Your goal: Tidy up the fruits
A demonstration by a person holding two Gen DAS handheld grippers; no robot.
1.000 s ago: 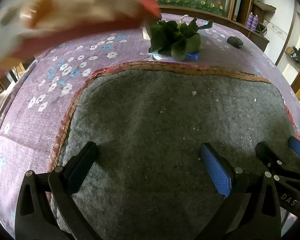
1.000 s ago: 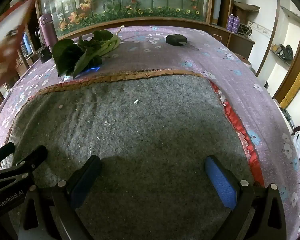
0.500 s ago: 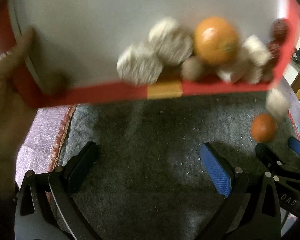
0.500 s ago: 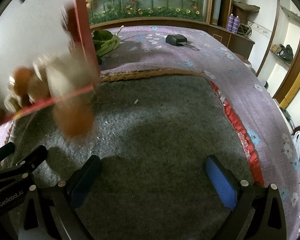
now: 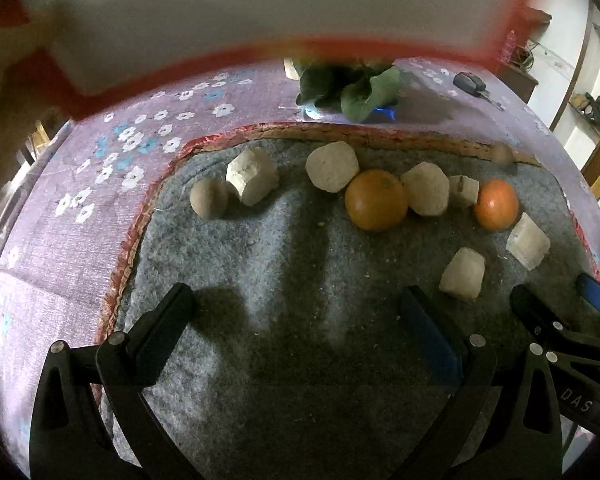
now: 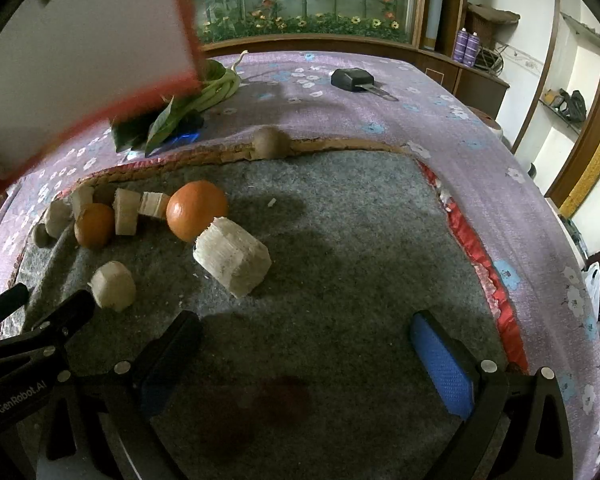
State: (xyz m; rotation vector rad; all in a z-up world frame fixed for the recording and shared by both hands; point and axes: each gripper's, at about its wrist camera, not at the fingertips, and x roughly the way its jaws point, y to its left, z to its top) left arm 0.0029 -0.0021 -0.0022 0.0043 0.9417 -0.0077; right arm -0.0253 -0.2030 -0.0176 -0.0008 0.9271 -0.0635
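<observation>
Grey felt mat [image 6: 340, 240]: oranges [image 5: 376, 199] and pale cut chunks [image 6: 232, 255] scattered along its far-left side | left gripper [image 5: 300, 336] spread, empty | right gripper [image 6: 308, 356] spread, empty | oranges likely firm, round (may roll): pinch across the middle | chunks look fibrous, light: grip flat sides

Two oranges [image 5: 376, 200] [image 5: 495, 205] among pale cut chunks [image 5: 332, 166], scattered on grey mat [image 5: 284, 280].
</observation>
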